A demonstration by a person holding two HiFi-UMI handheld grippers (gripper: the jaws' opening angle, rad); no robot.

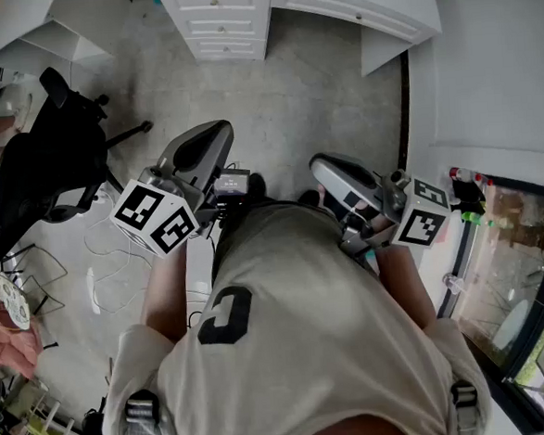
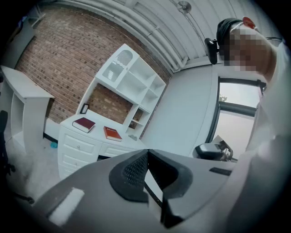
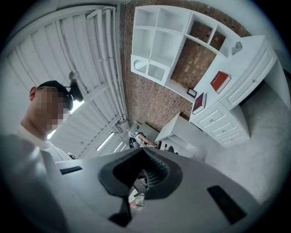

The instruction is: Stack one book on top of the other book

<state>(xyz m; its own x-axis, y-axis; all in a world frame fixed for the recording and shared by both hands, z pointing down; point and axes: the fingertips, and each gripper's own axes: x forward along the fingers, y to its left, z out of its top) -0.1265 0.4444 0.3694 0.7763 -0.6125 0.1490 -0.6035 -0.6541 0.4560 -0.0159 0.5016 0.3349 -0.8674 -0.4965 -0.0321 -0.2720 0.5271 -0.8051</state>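
Books lie well apart from the person: a dark red book (image 2: 84, 124) and an orange book (image 2: 112, 133) rest flat on the white table (image 2: 77, 146), side by side and not touching, neither on top of the other. In the left gripper view the dark red one sits at about ten o'clock from the orange one. A white shelf unit (image 2: 132, 82) stands on the table against a brick wall (image 2: 63, 54).

The left hand-held gripper (image 2: 146, 153) has its jaws pressed together at the tips with nothing between them. The right hand-held gripper (image 3: 143, 151) is closed the same way and holds nothing.

From the head view, both are held close in front of the person's shirt (image 1: 289, 322), the left at ten o'clock and the right at two o'clock. Bare grey floor (image 1: 319, 97) lies between them and the table's drawers at twelve o'clock. A black office chair (image 1: 45, 163) stands at nine o'clock, with white cables (image 1: 117, 255) on the floor near it.
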